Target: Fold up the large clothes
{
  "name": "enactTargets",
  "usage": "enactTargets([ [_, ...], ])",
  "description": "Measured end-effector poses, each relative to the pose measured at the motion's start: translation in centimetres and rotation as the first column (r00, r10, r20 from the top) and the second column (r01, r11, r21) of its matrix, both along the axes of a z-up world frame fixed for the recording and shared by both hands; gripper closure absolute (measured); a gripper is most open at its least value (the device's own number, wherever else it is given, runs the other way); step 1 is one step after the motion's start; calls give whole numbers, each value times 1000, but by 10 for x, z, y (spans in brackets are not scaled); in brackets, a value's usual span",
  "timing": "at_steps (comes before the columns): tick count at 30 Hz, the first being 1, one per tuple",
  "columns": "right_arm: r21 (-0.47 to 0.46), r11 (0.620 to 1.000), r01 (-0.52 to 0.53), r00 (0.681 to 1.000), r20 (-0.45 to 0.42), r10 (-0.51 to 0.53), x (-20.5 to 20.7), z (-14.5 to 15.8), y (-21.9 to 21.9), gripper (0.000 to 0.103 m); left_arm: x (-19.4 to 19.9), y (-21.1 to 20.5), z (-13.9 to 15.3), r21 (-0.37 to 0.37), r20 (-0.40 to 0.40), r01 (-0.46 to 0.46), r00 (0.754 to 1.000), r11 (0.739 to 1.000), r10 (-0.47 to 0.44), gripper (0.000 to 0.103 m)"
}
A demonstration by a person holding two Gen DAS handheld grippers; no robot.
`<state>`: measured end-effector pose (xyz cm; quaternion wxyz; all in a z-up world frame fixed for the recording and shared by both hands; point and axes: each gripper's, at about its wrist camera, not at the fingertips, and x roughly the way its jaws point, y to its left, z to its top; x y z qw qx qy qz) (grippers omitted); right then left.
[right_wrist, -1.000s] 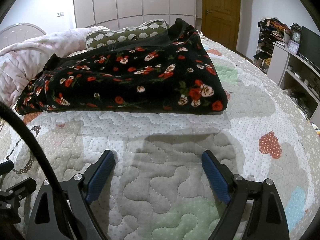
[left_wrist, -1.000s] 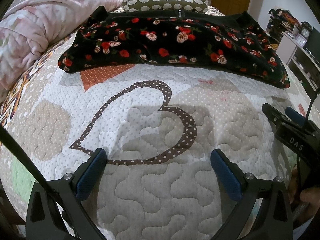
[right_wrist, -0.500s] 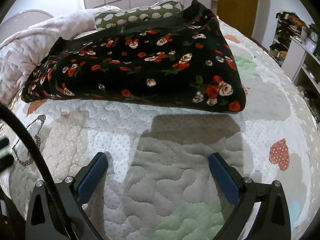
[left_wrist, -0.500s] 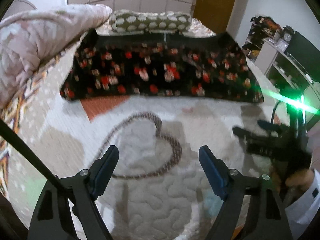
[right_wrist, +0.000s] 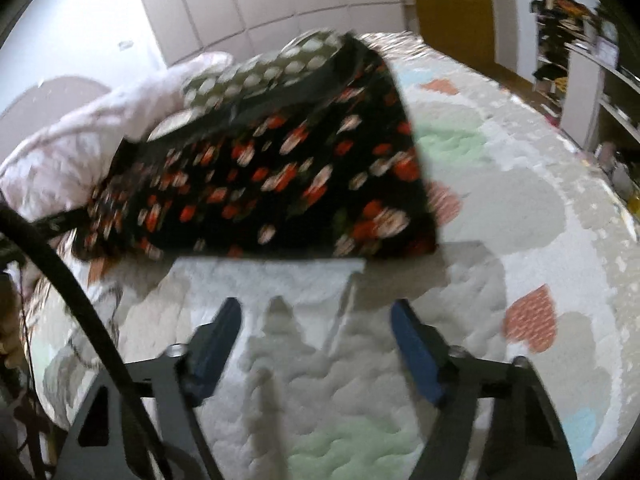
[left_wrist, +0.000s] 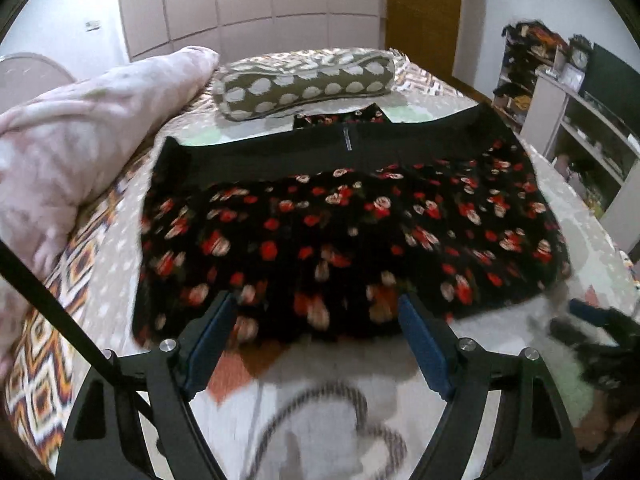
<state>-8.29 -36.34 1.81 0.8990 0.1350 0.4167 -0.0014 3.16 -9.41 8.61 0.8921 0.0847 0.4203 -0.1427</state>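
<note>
A black garment with red and white flowers [left_wrist: 344, 224] lies folded flat on the quilted bedspread [left_wrist: 344, 408]. It also shows in the right wrist view [right_wrist: 272, 184], blurred. My left gripper [left_wrist: 316, 312] is open and empty, its blue pads over the garment's near edge. My right gripper [right_wrist: 316, 316] is open and empty, over bare quilt just short of the garment's near edge. The right gripper also shows at the right edge of the left wrist view [left_wrist: 592, 328], beside the garment's near right corner.
A pink duvet [left_wrist: 80, 148] is heaped at the left. A green spotted pillow [left_wrist: 304, 84] lies behind the garment. Shelves [left_wrist: 580, 132] with clutter stand right of the bed. A wooden door [left_wrist: 420, 12] and wardrobe panels are at the back.
Both grippers have moved forward toward the garment, which now looks closer and larger in both views. The left gripper's pads have reached its near edge. Both stay open.
</note>
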Motion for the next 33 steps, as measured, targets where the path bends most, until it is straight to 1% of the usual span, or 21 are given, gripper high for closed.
enactTargets([
  [1,2,1000,9,1000,6,-9,2,3,-3,43,7,-3,-5,0,-11,-6,1000,1000,6,22],
  [2,3,1000,18,1000,17,-18,4,8,-8,50,24,-3,-13,-3,-40,-28,999,1000,28,22],
  [3,0,1000,25,999,32,-25,7,13,-11,53,35,-3,-21,-7,-66,-48,997,999,47,22],
  [6,-39,999,35,997,68,-32,20,29,-12,53,65,1,-43,-20,-126,-105,987,994,101,21],
  [8,-66,997,26,997,81,-21,35,37,-10,53,71,0,-49,-13,-115,-108,988,994,106,21],
  [10,-99,995,21,997,82,-13,54,39,-8,53,70,-7,-52,25,-72,-95,993,995,97,21],
  [13,-116,993,7,999,37,-3,87,29,-5,53,63,-17,-56,92,-14,-78,997,993,80,19],
  [16,-100,995,10,1000,-25,-13,107,16,-9,53,62,-17,-53,105,-12,-67,998,992,69,19],
  [17,-92,996,21,1000,-13,-23,105,20,-11,53,60,-16,-48,104,-17,-61,998,993,63,20],
  [19,-51,998,35,999,43,-33,92,35,-18,53,54,-12,-36,88,-14,-38,999,995,39,21],
  [20,-33,999,39,997,67,-37,83,42,-22,49,50,-12,-29,79,-4,-28,1000,996,29,21],
  [21,-21,999,37,996,81,-35,73,48,-26,43,45,-12,-21,69,12,-22,1000,997,21,21],
  [23,7,999,36,995,96,-36,57,54,-32,35,36,-13,-9,45,36,-11,999,999,10,21],
  [25,68,997,40,995,85,-46,40,51,-40,33,29,-19,-2,14,41,5,999,1000,-5,21],
  [26,110,993,41,996,76,-50,34,47,-44,32,27,-22,-1,13,39,12,999,1000,-13,21],
  [28,204,977,55,997,49,-67,22,34,-51,29,27,-33,-6,40,31,24,999,999,-25,21],
  [29,234,970,66,996,36,-76,19,28,-53,29,28,-36,-10,57,27,21,999,998,-23,21],
  [30,259,963,77,996,23,-86,15,21,-54,29,31,-41,-17,95,12,13,1000,995,-14,21],
  [31,283,955,90,995,11,-97,13,13,-55,29,37,-45,-27,138,-14,0,1000,990,2,21],
  [32,306,947,99,995,2,-104,10,6,-55,28,41,-46,-37,158,-42,-9,999,987,16,21],
  [33,340,935,103,994,-6,-107,10,-1,-54,28,45,-46,-46,159,-72,-16,997,987,28,21],
])
